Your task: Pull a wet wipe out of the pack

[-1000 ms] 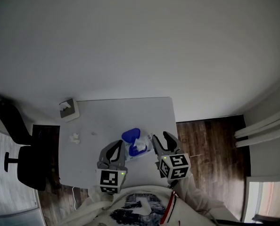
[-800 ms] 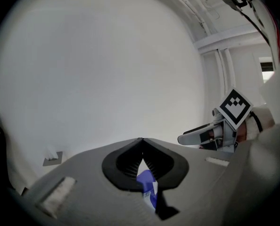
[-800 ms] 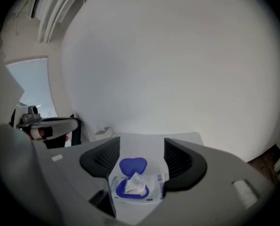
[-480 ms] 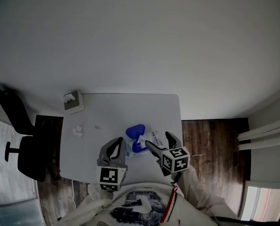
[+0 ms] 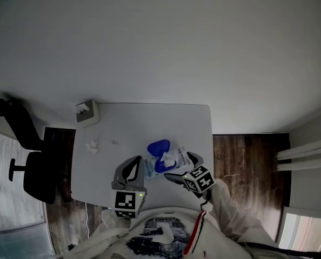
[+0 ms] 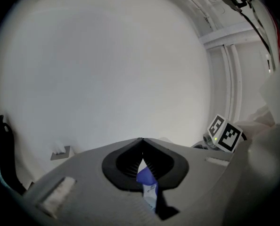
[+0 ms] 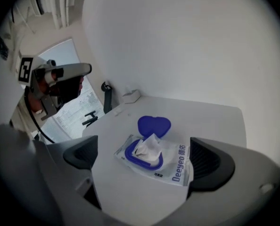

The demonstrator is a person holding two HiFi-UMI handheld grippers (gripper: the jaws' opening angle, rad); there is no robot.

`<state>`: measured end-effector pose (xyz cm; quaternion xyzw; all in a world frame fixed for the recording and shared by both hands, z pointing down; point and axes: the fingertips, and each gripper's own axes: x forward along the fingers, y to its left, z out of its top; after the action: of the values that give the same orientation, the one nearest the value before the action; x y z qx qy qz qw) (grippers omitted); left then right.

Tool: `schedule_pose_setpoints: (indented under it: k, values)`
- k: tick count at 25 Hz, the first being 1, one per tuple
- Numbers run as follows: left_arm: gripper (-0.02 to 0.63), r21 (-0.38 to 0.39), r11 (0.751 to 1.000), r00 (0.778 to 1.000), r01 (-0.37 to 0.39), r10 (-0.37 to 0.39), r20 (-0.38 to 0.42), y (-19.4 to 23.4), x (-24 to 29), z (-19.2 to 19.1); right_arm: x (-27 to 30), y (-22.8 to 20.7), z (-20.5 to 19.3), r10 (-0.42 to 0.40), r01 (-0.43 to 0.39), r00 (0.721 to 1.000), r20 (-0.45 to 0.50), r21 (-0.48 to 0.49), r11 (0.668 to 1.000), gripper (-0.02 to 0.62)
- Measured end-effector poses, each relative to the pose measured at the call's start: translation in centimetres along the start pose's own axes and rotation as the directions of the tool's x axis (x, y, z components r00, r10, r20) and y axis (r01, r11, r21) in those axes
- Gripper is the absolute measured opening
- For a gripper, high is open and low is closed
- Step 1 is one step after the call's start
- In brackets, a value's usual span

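The wet wipe pack [image 5: 171, 158] lies flat on the white table [image 5: 128, 128] with its blue heart-shaped lid [image 7: 154, 125] flipped open. A crumpled white wipe [image 7: 147, 147] sticks up from the blue opening. My right gripper [image 7: 142, 157] hangs low over the pack's near side; its jaws are opening wide, with the pack in the gap and neither pad touching it. In the head view this right gripper [image 5: 181, 167] sits at the pack's right front. My left gripper [image 5: 137, 163] is shut with nothing in it, just left of the pack; its closed tips [image 6: 141, 140] point past the pack [image 6: 149, 187].
A small grey box [image 5: 87, 113] stands at the table's far left corner, and a crumpled white scrap [image 5: 92, 146] lies near the left edge. A black office chair [image 5: 25, 161] is left of the table. Dark wood floor [image 5: 241, 155] lies beyond the right edge.
My right gripper has dropped toward the pack, tipped downward, and its jaws have spread much wider. The left gripper has stayed in place.
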<state>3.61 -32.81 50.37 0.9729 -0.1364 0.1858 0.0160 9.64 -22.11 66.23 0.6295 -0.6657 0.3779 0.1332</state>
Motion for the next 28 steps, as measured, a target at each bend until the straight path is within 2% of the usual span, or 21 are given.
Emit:
schedule_pose_setpoints:
  k: [4,7,11,16,22,26,28]
  values:
    - [0.005,-0.001,1.0,1.0,-0.007,0.007,-0.006,0.2,-0.2,-0.3,1.3,-0.6,-0.7,0.011,-0.012,1.0,-0.007,-0.114,0.993,0.589]
    - [0.005,-0.001,1.0,1.0,-0.009,0.009,0.0,0.2,-0.2,-0.3,2.4,-1.4,-2.0,0.003,-0.013,0.999,-0.052,-0.186,0.983,0.588]
    - [0.005,0.001,1.0,1.0,-0.008,0.008,-0.005,0.0,-0.2,-0.3,3.3,-2.0,-3.1,0.005,-0.026,0.995,-0.097,-0.215,0.976,0.578]
    - [0.005,-0.009,1.0,1.0,-0.004,0.004,-0.004,0.0,-0.4,-0.6,4.4,-1.5,-3.0,0.042,-0.057,0.997,-0.064,-0.257,0.965,0.541]
    - [0.005,-0.011,1.0,1.0,-0.012,0.012,-0.007,0.0,-0.6,-0.6,5.3,-1.9,-4.0,0.017,-0.047,0.994,-0.106,-0.289,0.956,0.45]
    - [0.005,-0.013,1.0,1.0,-0.017,0.017,-0.01,0.2,-0.7,-0.8,5.6,-2.7,-3.8,-0.032,-0.002,0.994,-0.109,-0.304,0.953,0.35]
    - [0.005,-0.018,1.0,1.0,-0.02,0.02,-0.012,0.3,-0.7,-0.8,5.7,-2.9,-3.6,-0.041,0.008,0.994,-0.104,-0.304,0.953,0.321]
